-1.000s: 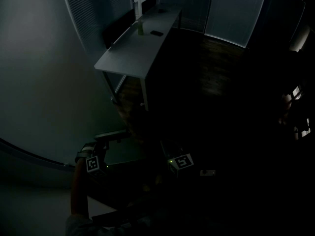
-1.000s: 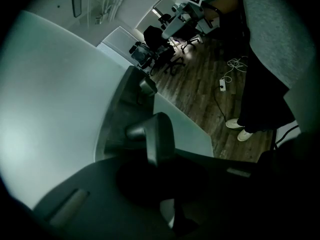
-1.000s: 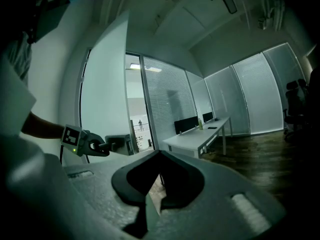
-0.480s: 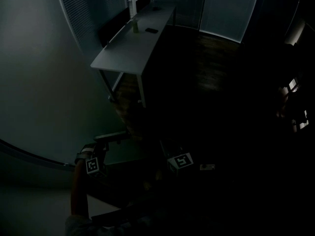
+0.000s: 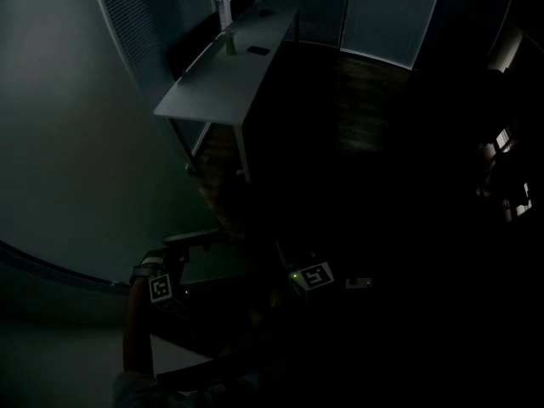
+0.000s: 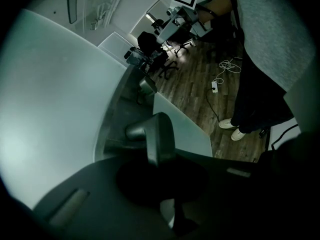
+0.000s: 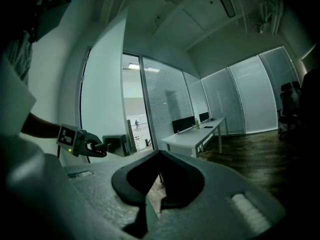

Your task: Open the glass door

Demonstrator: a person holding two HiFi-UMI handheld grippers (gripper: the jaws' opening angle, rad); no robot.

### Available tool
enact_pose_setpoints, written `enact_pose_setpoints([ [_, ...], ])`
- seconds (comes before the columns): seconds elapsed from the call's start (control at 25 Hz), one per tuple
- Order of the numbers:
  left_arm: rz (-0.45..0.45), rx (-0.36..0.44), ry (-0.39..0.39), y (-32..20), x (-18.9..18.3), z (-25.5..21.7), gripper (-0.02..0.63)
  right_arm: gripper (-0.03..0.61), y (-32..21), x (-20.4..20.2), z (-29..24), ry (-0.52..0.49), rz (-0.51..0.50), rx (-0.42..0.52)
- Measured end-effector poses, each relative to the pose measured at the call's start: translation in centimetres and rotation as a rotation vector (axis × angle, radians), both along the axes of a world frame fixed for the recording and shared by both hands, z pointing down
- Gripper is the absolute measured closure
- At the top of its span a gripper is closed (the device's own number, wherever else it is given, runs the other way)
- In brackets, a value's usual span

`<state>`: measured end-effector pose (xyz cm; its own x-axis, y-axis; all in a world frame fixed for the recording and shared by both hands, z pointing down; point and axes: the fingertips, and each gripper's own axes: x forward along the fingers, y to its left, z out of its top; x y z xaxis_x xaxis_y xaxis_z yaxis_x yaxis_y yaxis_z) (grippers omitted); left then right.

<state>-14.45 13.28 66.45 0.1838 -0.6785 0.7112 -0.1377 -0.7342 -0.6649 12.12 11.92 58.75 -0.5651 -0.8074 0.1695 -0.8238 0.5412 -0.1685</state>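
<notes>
Well, the left jaws are clamped on the door handle, and the right jaws are shut and empty.

The left gripper [image 6: 160, 160] has its jaws closed tight around the grey metal lever handle [image 6: 156, 134], which stands up between them. The right gripper [image 7: 160, 156] has its jaws pressed together with nothing in them, well apart from the door. The pale frosted glass door [image 6: 55, 109] spreads to the left of the left jaws, with the handle fixed near its edge. In the right gripper view the door leaf stands at the left, with a lit opening [image 7: 134, 109] just past its edge. The head view is very dark: only the two marker cubes [image 5: 313, 277] show clearly, both pairs of jaws are lost in shadow, and the long white worktop [image 5: 223, 79] lies well beyond.
</notes>
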Motion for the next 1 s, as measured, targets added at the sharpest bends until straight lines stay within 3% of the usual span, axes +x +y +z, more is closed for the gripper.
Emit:
enact_pose_setpoints([
  [0.6,0.009,0.007,-0.01,-0.1,-0.1,-0.1,0.611,0.577,-0.3,-1.4,-0.4,0.002,-0.008,0.004],
  [1.0,-0.015,-0.103,-0.032,0.7,-0.1,0.1,0.542,0.577,-0.3,-1.5,-0.3,0.0,-0.007,-0.007],
])
